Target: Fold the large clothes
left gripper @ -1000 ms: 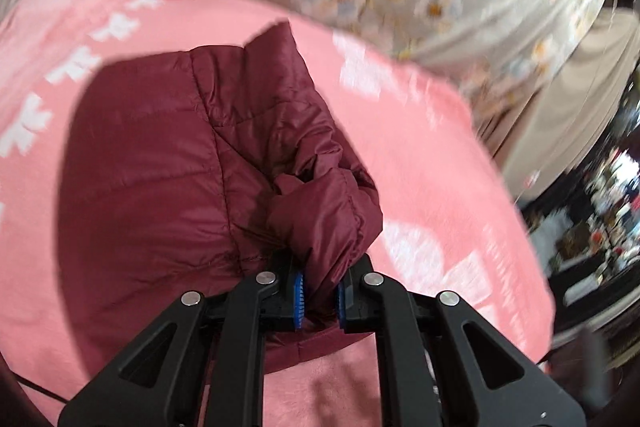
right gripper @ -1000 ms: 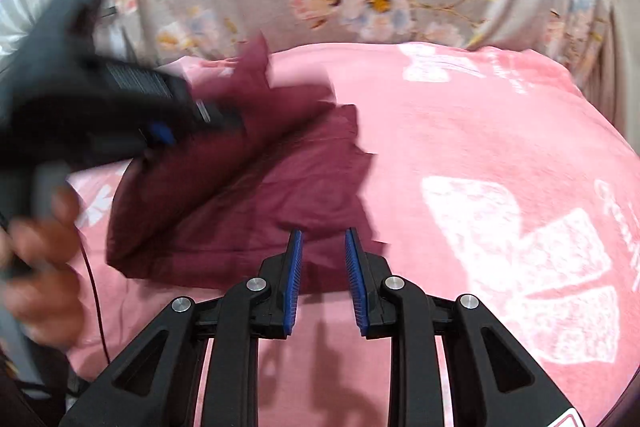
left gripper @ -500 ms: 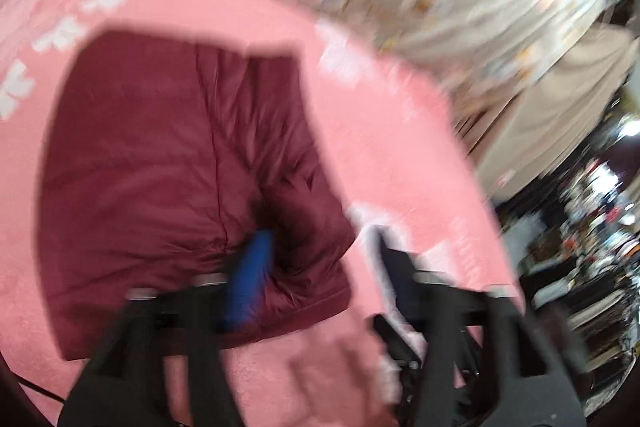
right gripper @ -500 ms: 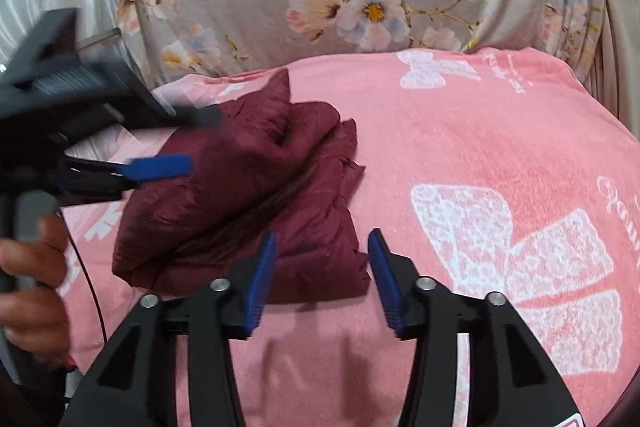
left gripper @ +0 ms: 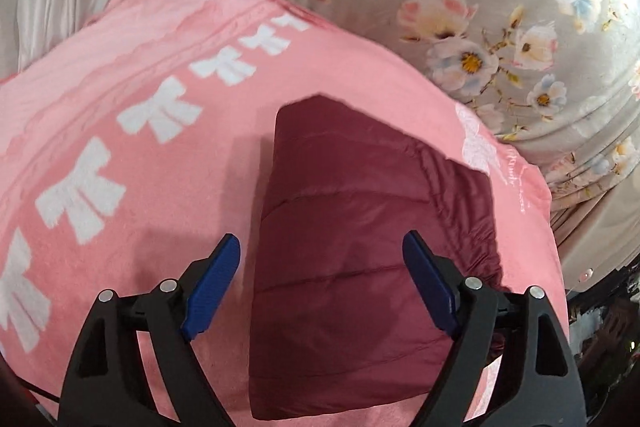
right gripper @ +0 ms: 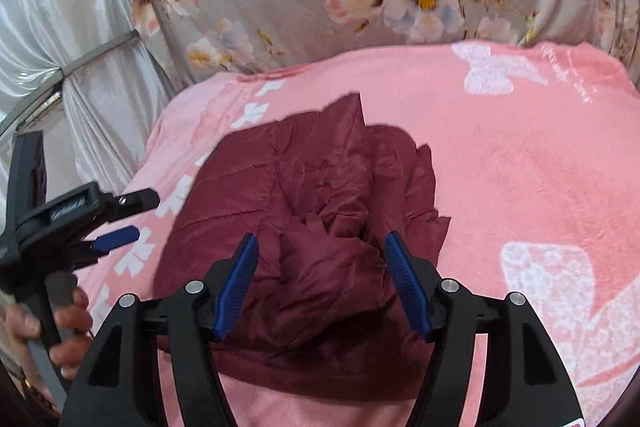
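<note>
While both the left gripper (left gripper: pixel 320 275) and right gripper (right gripper: pixel 320 283) gape empty above it, the maroon puffer jacket (right gripper: pixel 304 227) lies bundled on the pink blanket (right gripper: pixel 520 155); unrestrained, its springy padding may reopen the fold.

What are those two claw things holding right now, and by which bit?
Nothing. The left gripper and the right gripper both stand open above the maroon puffer jacket, which lies loose on the pink blanket.
</note>
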Demonstrator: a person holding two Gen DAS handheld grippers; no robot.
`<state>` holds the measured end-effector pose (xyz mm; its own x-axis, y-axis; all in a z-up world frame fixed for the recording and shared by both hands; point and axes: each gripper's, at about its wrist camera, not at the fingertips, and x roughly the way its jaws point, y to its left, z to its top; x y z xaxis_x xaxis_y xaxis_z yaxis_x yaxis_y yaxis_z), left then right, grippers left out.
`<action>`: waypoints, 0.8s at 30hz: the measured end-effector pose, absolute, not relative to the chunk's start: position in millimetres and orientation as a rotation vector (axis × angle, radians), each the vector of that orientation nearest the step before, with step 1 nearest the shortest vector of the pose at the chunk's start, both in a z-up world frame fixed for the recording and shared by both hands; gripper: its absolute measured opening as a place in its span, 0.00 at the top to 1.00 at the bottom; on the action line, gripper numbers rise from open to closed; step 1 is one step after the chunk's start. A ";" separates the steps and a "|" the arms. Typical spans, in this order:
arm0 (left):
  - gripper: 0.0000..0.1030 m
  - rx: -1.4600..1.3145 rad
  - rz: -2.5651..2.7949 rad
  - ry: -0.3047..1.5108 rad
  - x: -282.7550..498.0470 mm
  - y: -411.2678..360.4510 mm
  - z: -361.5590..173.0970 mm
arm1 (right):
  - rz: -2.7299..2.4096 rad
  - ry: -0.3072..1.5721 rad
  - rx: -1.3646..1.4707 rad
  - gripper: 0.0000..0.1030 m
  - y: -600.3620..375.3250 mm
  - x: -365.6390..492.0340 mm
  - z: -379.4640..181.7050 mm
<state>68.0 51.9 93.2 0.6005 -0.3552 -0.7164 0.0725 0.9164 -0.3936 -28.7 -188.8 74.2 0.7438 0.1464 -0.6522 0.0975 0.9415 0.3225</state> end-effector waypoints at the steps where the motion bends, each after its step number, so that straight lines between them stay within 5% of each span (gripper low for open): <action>1: 0.26 -0.351 -0.255 0.914 65.7 54.4 88.2 | 0.020 0.751 0.348 0.76 -189.5 -25.4 69.7; 6: 0.26 -0.296 -0.264 0.888 61.4 43.8 91.5 | -0.020 0.705 0.437 0.90 -214.7 -54.0 64.7; 14: 0.24 -0.105 -0.257 0.921 63.3 -17.7 55.8 | -0.094 0.825 0.486 0.90 -232.3 -74.6 14.4; 19: 0.24 -0.053 -0.249 0.927 62.1 -24.1 52.1 | -0.126 0.848 0.423 0.88 -223.5 -74.7 9.2; 24: 0.27 -0.107 -0.258 0.865 81.0 -7.9 91.9 | -0.174 0.697 0.414 0.73 -232.5 -75.6 71.3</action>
<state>81.0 -7.9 91.9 0.6197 -0.2666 -0.7382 0.1805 0.9638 -0.1965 -75.6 -232.5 71.3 0.7564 -0.0186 -0.6539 0.2908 0.9050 0.3106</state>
